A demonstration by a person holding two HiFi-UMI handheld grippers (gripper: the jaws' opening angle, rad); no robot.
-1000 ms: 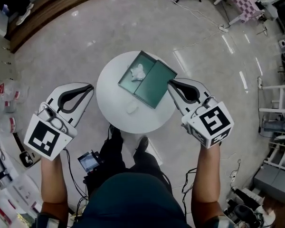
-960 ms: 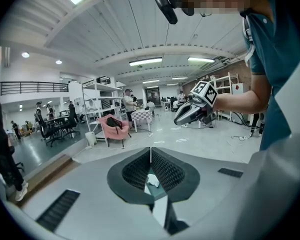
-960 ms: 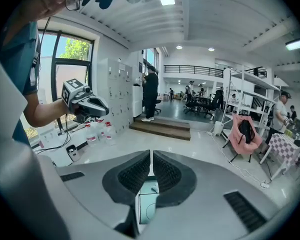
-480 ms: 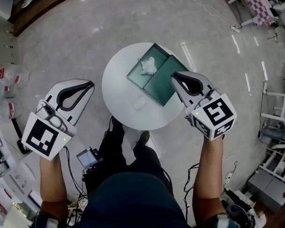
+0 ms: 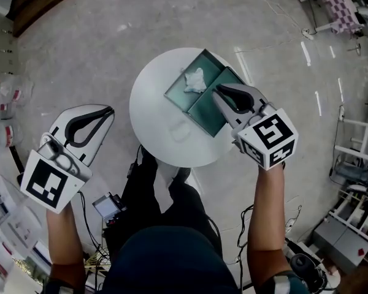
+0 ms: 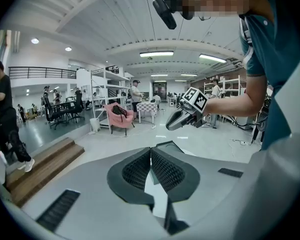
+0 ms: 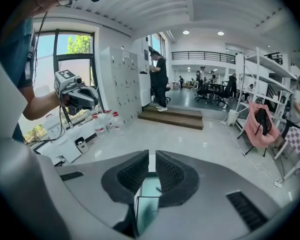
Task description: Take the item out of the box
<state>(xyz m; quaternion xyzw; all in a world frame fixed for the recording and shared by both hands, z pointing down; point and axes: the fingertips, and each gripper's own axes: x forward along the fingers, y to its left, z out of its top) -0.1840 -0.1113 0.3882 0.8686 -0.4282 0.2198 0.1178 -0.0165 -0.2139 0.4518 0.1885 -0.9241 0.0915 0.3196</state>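
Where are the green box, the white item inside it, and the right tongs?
green box (image 5: 202, 110): head view, bare floor of its near half.
white item (image 5: 195, 80): head view, its crumpled middle.
right tongs (image 5: 216, 92): head view, at the closed tips.

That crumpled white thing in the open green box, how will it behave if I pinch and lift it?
The white wad looks like crumpled paper or tissue: probably light and soft, squashing rather than resisting. Lying loose in the green box, it should lift freely, though it might slide when nudged.
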